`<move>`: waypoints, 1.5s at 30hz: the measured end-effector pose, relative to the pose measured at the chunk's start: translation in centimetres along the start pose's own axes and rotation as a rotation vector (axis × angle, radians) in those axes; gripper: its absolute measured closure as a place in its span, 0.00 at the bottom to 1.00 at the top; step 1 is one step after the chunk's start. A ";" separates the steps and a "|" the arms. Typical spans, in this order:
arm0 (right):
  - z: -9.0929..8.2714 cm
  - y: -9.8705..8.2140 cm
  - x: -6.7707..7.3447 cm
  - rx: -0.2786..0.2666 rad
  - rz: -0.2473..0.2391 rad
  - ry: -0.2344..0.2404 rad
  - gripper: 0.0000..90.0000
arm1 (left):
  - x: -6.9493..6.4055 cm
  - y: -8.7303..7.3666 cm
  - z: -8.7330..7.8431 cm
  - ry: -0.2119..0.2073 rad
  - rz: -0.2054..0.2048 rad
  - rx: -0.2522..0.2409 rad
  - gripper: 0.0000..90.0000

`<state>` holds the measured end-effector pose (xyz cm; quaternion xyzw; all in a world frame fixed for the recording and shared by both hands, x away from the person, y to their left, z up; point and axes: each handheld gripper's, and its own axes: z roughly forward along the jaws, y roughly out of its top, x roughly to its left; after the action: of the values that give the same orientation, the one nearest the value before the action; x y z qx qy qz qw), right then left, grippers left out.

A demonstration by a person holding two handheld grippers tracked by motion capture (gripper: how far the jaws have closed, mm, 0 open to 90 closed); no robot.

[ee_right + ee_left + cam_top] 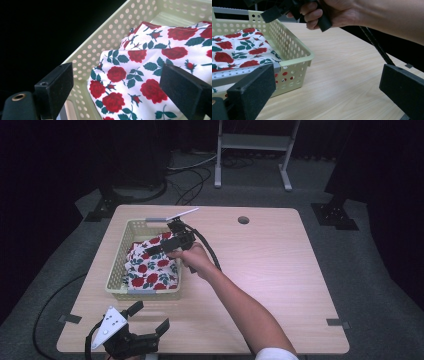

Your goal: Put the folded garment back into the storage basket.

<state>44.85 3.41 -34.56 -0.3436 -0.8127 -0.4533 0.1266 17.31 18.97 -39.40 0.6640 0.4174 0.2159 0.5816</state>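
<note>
White rose-printed folded cloth (pixel 151 266) lain in pale yellow perforated plastic basket (pixel 116 270) at table's nine o'clock, right gripper (pixel 159 248) held above it, jaws spread and empty, left gripper (pixel 150 316) at seven o'clock, jaws parted, nothing gripped

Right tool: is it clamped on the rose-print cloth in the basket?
No. In the right gripper view the right tool has its jaws spread wide above the rose-print cloth, which lies folded in the basket, no pad pressing on it.
</note>
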 end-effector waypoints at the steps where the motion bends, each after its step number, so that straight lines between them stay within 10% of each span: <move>1: -0.2 0.0 0.1 -0.001 -0.007 0.001 0.12 | 0.0 0.0 0.0 -0.002 -0.003 -0.001 0.00; 45: -5.7 -1.3 -0.4 -0.067 -0.038 0.035 0.13 | 0.0 0.0 0.0 0.002 0.002 0.003 0.00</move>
<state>43.68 -1.94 -32.47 -0.3241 -0.8011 -0.4884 0.1207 17.30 18.92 -39.39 0.6651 0.4175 0.2166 0.5800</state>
